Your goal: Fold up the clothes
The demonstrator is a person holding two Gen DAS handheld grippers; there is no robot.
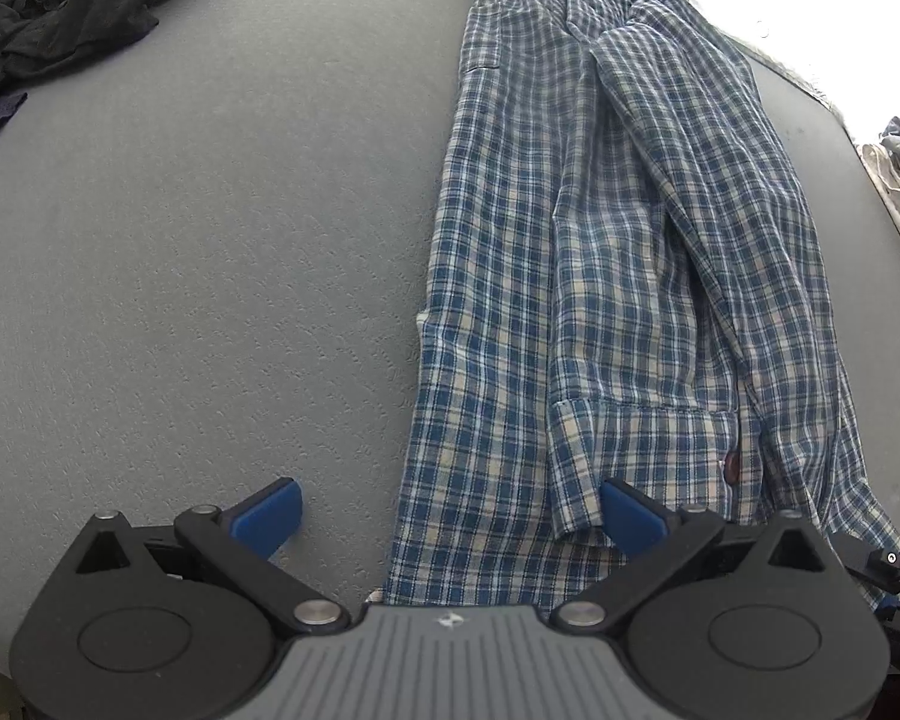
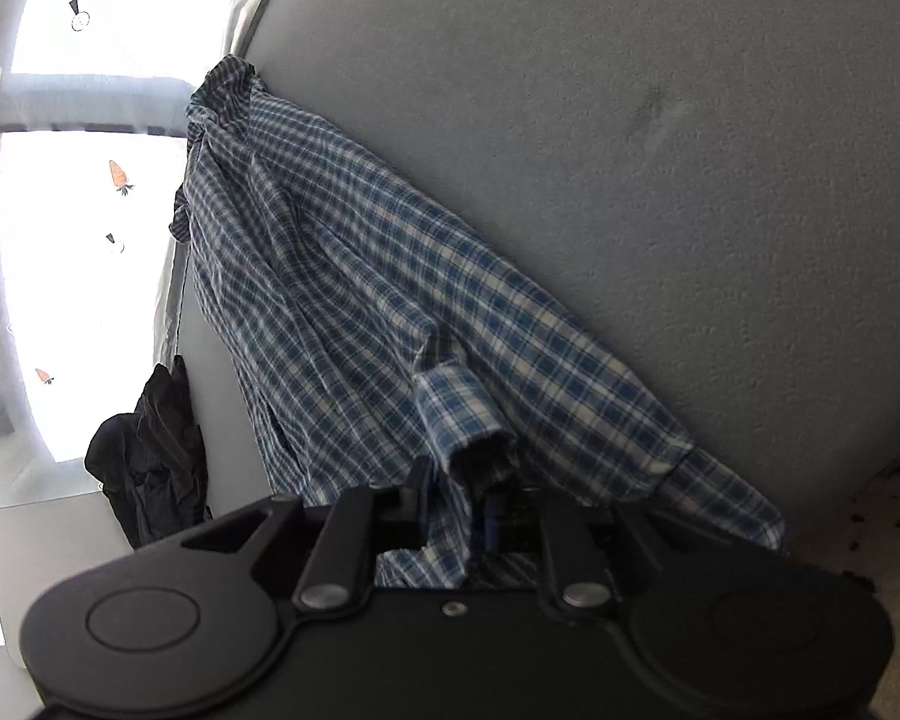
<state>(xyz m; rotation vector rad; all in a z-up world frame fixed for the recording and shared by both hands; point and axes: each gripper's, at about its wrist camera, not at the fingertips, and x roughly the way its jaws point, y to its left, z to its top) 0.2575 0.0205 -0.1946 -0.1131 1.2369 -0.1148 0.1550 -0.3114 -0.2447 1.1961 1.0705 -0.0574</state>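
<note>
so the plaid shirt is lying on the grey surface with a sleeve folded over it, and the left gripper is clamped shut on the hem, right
Not quite. The left gripper is open, not clamped shut: the left wrist view shows its blue fingers spread wide, with the hem of the plaid shirt lying between them, ungripped. The rest holds: the shirt lies on the grey surface with a sleeve folded over it.

The right claw (image 2: 450,510) fingertips are hidden among the shirt's (image 2: 390,312) folds.
</note>
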